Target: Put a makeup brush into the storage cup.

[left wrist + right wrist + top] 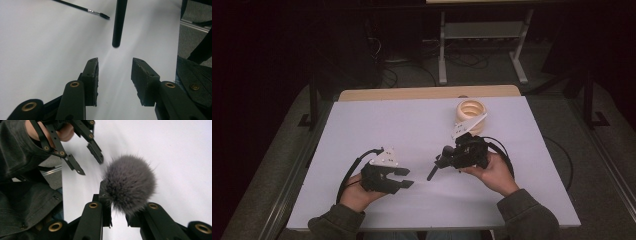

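My right gripper [446, 159] [119, 203] is shut on a makeup brush. The brush's fluffy grey head [130, 183] bulges out between its jaws, and the black handle [432, 173] [118, 22] sticks out toward the left gripper. My left gripper [410, 178] [115, 62] stands open just short of the handle's end, with nothing between its pads. It also appears across the right gripper view [91, 166], jaws apart. Both hover low over the white table sheet [377, 125].
A cream ribbed ring-shaped holder [471, 113] stands at the back right of the sheet, just behind the right gripper. A thin black brush [82, 8] lies flat on the sheet beyond the left gripper. A dark sleeve [22, 195] is close beside the right gripper.
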Available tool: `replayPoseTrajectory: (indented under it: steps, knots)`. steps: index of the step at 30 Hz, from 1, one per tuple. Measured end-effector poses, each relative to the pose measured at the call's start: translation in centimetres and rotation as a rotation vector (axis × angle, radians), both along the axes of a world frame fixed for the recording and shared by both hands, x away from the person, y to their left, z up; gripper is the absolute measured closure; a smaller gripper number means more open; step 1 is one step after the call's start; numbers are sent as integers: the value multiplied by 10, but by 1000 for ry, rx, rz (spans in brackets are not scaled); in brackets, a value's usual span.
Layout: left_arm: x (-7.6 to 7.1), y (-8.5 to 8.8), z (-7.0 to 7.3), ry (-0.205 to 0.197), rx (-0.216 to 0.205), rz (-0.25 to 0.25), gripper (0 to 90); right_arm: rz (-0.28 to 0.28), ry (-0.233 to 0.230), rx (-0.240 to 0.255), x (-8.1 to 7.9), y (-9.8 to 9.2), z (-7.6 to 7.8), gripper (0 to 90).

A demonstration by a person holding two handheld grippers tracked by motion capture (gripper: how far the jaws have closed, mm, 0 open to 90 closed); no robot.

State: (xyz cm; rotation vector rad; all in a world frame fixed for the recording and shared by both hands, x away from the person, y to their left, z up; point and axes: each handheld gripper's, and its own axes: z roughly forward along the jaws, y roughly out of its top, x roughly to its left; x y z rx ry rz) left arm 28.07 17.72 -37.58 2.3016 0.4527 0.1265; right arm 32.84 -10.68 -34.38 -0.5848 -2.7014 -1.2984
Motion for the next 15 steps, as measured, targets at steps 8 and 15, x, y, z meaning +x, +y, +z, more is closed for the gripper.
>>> replayPoseTrajectory:
  steps: [8,15]
  knots:
    - [-3,9,-3,-15,-17,38,531,-26,6,-19,4,-9,7,764]
    - [-5,16,-7,-18,-20,62,511,-49,3,-30,9,-17,13,764]
